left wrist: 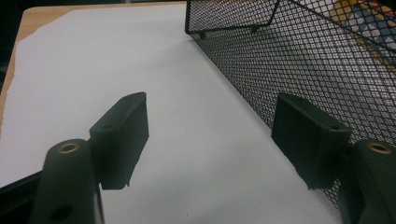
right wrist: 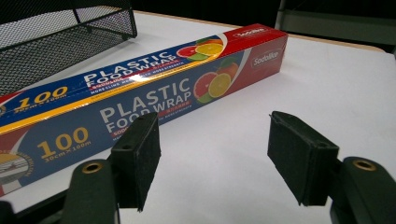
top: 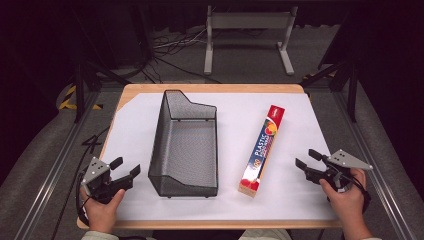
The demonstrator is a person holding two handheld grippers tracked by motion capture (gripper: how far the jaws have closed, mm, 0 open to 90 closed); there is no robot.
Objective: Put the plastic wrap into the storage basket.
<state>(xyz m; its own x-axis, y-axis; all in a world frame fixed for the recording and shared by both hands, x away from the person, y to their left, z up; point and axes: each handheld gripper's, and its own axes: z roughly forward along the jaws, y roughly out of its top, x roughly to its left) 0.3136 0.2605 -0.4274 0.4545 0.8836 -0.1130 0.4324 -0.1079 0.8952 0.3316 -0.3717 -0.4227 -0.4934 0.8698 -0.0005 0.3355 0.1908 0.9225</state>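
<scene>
the plastic food wrap box [top: 262, 151] lies flat on the white paper at 3 o'clock of the black mesh basket [top: 184, 145]. both the right gripper [top: 306, 158] and left gripper [top: 126, 167] rest with jaws apart, empty. likely the opening step: next, the right gripper must reach toward 9 o'clock and straddle the box.

Right gripper view: plastic wrap box [right wrist: 140, 100] is cut off at the left edge; near end out of frame. Small print under "PLASTIC FOOD WRAP" too fine to read. Mesh basket [right wrist: 56, 42] cut by top and left edges.

Left gripper view: mesh basket [left wrist: 303, 60] runs off top and right; the box behind the mesh shows as blurred colour patches, lettering unreadable.
</scene>
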